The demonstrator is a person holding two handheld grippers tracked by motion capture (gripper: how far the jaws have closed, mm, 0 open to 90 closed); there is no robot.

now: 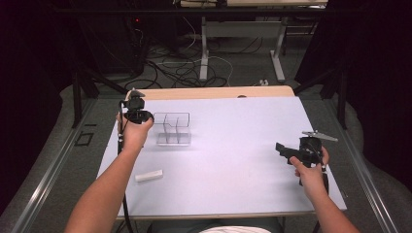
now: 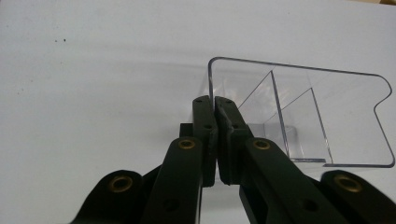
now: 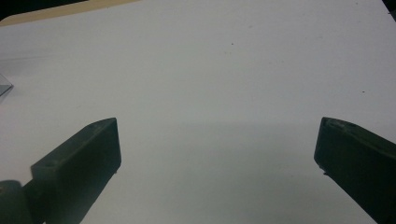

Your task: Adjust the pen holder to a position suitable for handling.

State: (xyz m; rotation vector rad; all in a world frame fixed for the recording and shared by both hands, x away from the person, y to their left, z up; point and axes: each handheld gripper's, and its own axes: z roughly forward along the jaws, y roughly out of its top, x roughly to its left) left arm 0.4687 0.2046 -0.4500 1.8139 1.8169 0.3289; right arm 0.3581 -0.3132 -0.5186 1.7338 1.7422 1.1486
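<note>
— Listing the table (image 1: 228, 160) contents first: what stood at the left?

— Item one: a clear plastic organiser (image 1: 173, 129), upright, divided by inner walls into compartments, on the white table surface toward its far left part. The left hand-held gripper (image 1: 145, 116) was at the organiser's left wall. In the left gripper view its jaws were pressed nearly together on the edge of the clear plastic organiser (image 2: 299, 116), pinching that wall near a rounded corner; the compartments lay beyond and to the right of the jaw tips.

— Item two?

— A small white block (image 1: 149, 175), lying flat near the table's near left edge, well apart from the organiser and beside the left forearm.

— And the other side?

— The right hand-held gripper (image 1: 284, 149) was held over the right part of the table, pointing toward the middle. In the right gripper view its jaws stood wide apart with bare white table (image 3: 210, 93) between them and nothing held. A corner of the organiser (image 3: 3, 86) showed at that view's left edge.
</note>
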